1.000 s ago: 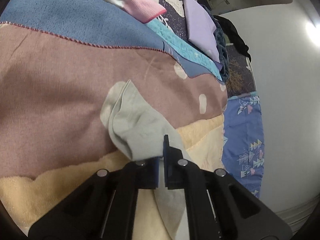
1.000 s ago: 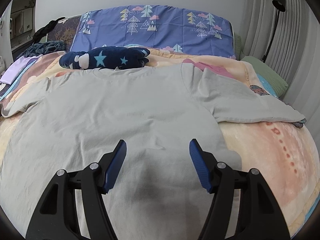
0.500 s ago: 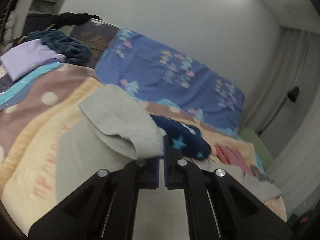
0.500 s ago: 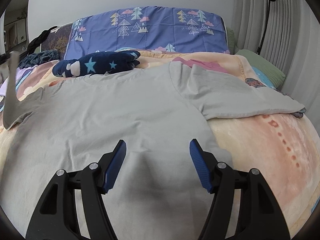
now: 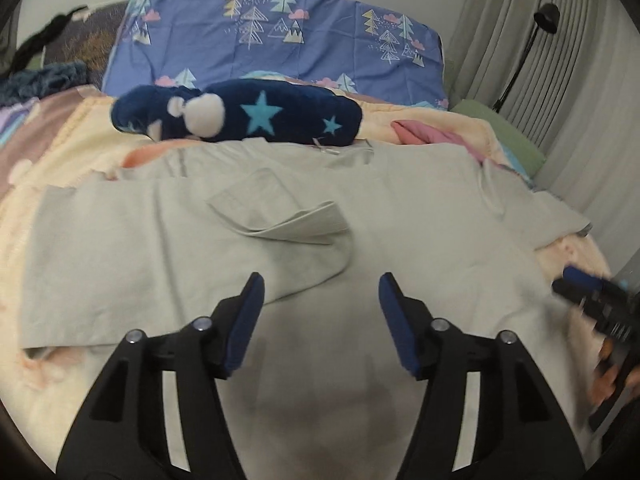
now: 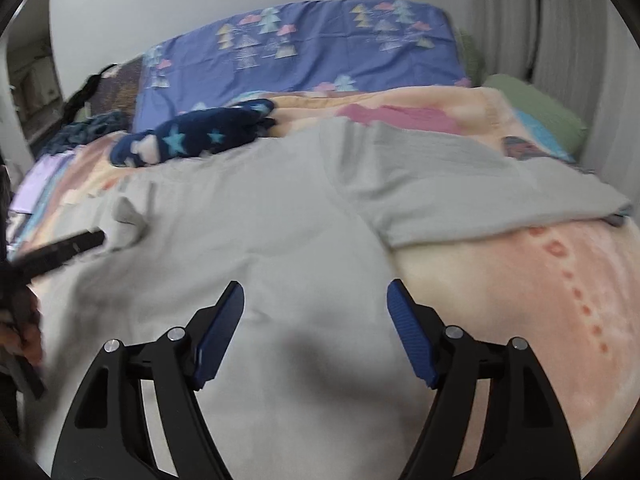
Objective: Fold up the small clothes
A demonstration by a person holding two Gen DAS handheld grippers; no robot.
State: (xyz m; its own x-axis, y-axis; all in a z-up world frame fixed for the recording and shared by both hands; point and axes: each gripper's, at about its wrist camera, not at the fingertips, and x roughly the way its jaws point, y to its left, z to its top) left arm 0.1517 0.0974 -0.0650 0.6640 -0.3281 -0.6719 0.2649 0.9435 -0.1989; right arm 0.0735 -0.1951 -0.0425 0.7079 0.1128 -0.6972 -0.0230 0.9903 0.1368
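A pale grey T-shirt (image 5: 404,240) (image 6: 256,240) lies spread on the bed. Its left sleeve (image 5: 288,220) (image 6: 128,218) is folded inward and rests loose on the shirt body. My left gripper (image 5: 320,292) hovers just behind that sleeve, its jaws opening with nothing between them. My right gripper (image 6: 316,300) hangs over the shirt's lower right part, jaws opening and empty. The shirt's right sleeve (image 6: 480,184) lies flat, stretched out to the right. Each gripper shows blurred at the edge of the other's view.
A dark blue plush with stars (image 5: 240,116) (image 6: 192,138) lies beyond the shirt's collar. Behind it stands a blue tree-print pillow (image 5: 280,36) (image 6: 304,48). A green pillow (image 6: 540,116) and curtains (image 5: 520,40) are at the right. Folded clothes (image 6: 36,180) sit far left.
My left gripper swung right with the sleeve, carried it over the shirt body and let go; its jaws went from shut to open. The right gripper shifted slightly right and widened.
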